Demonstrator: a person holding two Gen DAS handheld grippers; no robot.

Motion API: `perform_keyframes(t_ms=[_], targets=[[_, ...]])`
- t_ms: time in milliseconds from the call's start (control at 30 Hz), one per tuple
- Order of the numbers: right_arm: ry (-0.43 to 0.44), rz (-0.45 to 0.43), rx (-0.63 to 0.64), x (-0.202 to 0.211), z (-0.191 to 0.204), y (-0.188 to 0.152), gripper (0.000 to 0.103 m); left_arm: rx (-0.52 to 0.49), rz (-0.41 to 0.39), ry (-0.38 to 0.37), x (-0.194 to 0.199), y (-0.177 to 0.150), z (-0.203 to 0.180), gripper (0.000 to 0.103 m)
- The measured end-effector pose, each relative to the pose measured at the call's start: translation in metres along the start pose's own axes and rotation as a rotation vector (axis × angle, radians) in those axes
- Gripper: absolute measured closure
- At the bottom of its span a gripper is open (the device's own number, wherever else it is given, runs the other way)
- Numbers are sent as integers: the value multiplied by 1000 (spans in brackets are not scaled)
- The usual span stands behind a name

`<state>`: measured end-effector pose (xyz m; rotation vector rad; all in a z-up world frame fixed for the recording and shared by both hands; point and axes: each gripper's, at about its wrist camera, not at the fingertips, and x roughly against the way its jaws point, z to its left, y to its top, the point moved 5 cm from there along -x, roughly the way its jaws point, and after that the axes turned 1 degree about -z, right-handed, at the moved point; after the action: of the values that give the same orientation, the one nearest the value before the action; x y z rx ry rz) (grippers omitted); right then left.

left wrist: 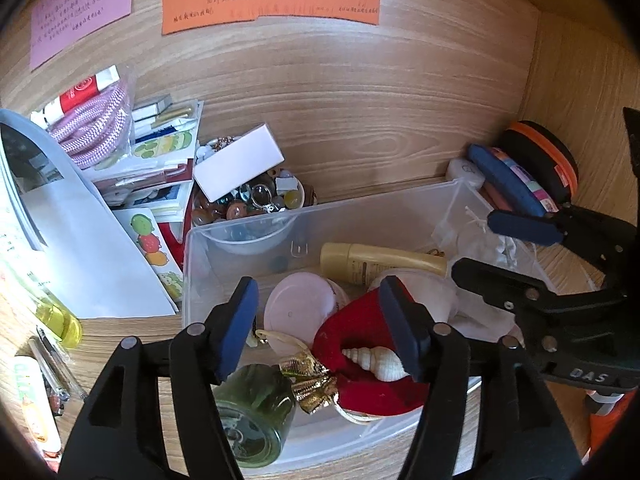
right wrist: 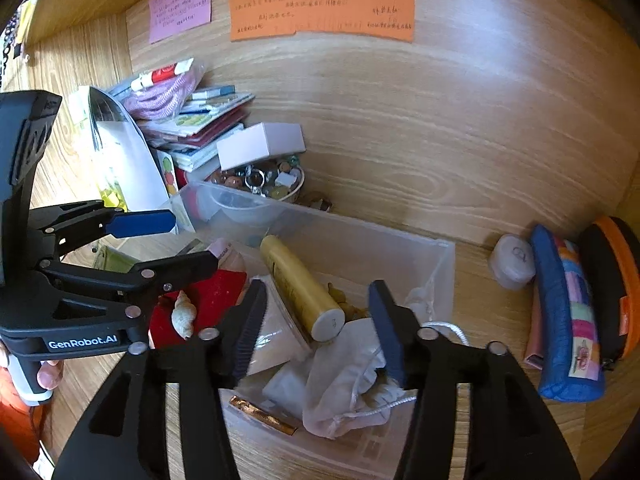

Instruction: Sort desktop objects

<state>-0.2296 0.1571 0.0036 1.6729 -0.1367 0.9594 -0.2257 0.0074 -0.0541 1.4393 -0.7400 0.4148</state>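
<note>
1. Left tongs (left wrist: 320, 328) are spread wide over the bin (left wrist: 240, 232), gripping nothing; a red pouch (left wrist: 360, 344) with a shell (left wrist: 378, 362) on it lies between the fingers.
2. Right tongs (right wrist: 318, 326) are likewise spread over the bin, empty, above a white drawstring bag (right wrist: 348, 392).
3. In the bin: a yellow tube (right wrist: 298, 286) at 12 o'clock of the bag, a pink lid (left wrist: 298, 310) touching the pouch, and a green jar (left wrist: 256, 412) at 7 o'clock of the pouch.
4. On the worktop (right wrist: 480, 140): a bead bowl (right wrist: 264, 184) and stacked papers (right wrist: 200, 128) behind the bin at 11 o'clock; a blue pencil case (right wrist: 568, 320) at 3 o'clock.
</note>
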Motion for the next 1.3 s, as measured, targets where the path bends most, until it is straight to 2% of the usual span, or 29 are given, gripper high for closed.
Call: perform_keyframes(t_ms=[133, 200, 300, 433, 567, 633, 700, 767, 967, 1300], targets=[[-8, -28, 2, 14, 2, 3, 36, -3, -19, 38, 10, 2, -2, 29], [-21, -42, -2, 21, 2, 3, 28, -11, -29, 60, 15, 2, -5, 29], [-53, -62, 0, 33, 1, 2, 22, -31, -59, 61, 28, 0, -13, 27], [-80, -79, 3, 50, 2, -3, 21, -43, -123, 90, 51, -2, -23, 16], [-100, -103, 5, 69, 2, -4, 17, -28, -161, 105, 74, -5, -28, 13], [-107, -115, -1, 79, 2, -6, 13, -13, -163, 123, 82, -7, -29, 6], [-122, -129, -7, 90, 2, -9, 5, 0, -170, 132, 92, -11, -30, 6], [-135, -151, -15, 101, 3, -11, 2, 10, -178, 141, 102, -16, -30, 6], [-151, -192, -22, 132, 8, -21, 0, 31, -211, 171, 130, -32, -35, 5], [-174, -245, -76, 173, 16, -50, 0, -3, -250, 243, 161, -59, -54, 2]])
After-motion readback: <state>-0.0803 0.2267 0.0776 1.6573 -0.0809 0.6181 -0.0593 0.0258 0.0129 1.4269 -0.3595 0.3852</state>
